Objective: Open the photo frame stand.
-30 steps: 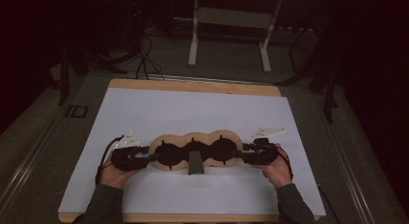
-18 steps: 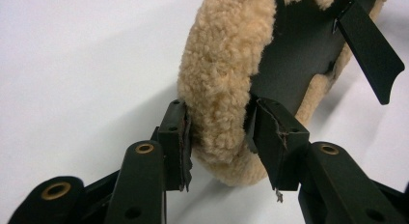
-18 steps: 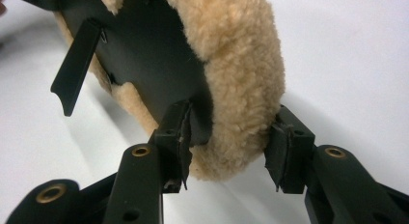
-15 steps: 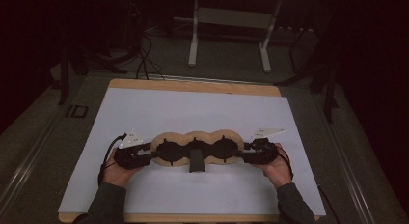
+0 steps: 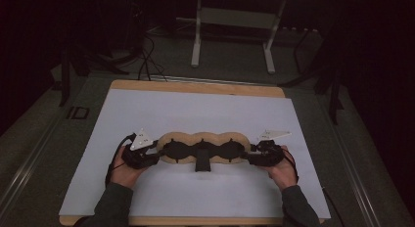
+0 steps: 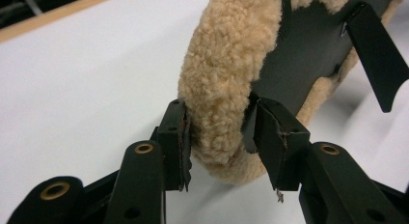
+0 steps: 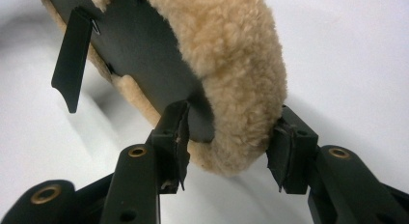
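A: Fleece pad (image 5: 210, 136) first — where?

B: Flat on the white worktop (image 5: 195, 104), about midway across and towards the near edge. Three tan lobes in a row, black panels (image 5: 178, 147) set into them, short black strap (image 5: 201, 163) poking out of the middle lobe towards the person.

A: Held how?

B: By both ends at once. Left gripper (image 5: 157, 151) at the left lobe, right gripper (image 5: 250, 153) at the right lobe, both pointing inward along the pad's length. Probably to keep a long floppy thing level and unfolded, with one end alone likely to sag.

A: Fingers on the left?

B: Roughly halfway apart, astride the woolly rim. In the left gripper view, one of the fingers (image 6: 176, 137) pressed into the outer fleece, the other against the black panel inside. Clamped on the rim, by the look of it.

A: Same on the right?

B: Similar spread, rim likewise between them. In the right gripper view, inner one of the fingers (image 7: 176, 132) against the panel edge, outer one just beside the fleece, touching or barely off — cannot tell which, so cannot tell whether gripped or merely straddled.

A: Why the rim rather than the panels?

B: A judgement only: thick, soft, easy to bite without slipping.

A: Farther out?

B: Dark floor and a pale table frame (image 5: 235, 21) beyond the worktop's far edge.
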`<move>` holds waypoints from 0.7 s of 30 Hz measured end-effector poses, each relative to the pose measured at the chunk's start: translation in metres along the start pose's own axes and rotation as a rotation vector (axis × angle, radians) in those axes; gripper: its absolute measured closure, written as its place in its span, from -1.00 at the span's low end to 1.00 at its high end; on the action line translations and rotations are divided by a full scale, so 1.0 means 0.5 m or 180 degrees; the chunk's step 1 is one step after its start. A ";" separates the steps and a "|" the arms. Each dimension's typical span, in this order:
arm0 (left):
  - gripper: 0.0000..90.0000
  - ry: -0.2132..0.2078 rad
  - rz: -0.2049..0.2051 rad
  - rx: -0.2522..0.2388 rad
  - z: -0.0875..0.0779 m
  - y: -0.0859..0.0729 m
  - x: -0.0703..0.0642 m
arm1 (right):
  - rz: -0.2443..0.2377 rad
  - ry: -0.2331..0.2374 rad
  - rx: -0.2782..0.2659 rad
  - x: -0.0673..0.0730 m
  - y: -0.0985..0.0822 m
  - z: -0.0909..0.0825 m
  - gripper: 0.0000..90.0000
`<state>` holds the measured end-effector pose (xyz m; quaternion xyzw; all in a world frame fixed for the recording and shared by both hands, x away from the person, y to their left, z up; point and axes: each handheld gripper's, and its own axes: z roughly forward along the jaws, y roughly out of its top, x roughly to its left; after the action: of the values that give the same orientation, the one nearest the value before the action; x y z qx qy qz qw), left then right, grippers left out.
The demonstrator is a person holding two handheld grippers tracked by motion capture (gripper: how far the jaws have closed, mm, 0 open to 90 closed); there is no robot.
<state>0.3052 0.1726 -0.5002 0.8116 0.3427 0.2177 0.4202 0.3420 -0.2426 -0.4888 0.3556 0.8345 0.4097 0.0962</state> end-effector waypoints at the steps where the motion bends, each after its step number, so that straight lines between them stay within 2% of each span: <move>1: 0.30 0.0052 0.0056 0.0010 0.001 0.003 -0.003 | -0.0004 -0.0009 -0.0007 -0.001 -0.002 0.001 0.18; 3: 0.30 0.0128 0.0166 0.0033 0.005 0.009 -0.009 | -0.0005 -0.0040 -0.0001 -0.002 -0.005 0.003 0.17; 8: 0.30 0.0183 0.0209 -0.0001 0.016 0.015 -0.013 | 0.0028 -0.0088 -0.0020 -0.011 -0.012 0.008 0.15; 11: 0.30 0.0310 0.0315 -0.0022 0.016 0.017 -0.023 | 0.0026 -0.0137 -0.0064 -0.012 -0.014 0.010 0.13; 16: 0.30 0.0466 0.0416 -0.0048 0.014 0.013 -0.032 | -0.0022 -0.0175 -0.0115 -0.010 -0.014 0.017 0.12; 21: 0.29 0.0492 0.0437 -0.0027 0.013 0.005 -0.038 | -0.0017 -0.0203 -0.0163 -0.007 -0.022 0.023 0.08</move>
<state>0.2974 0.1540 -0.5029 0.8122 0.3167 0.3093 0.3801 0.3441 -0.2421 -0.5048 0.3636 0.8212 0.4192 0.1329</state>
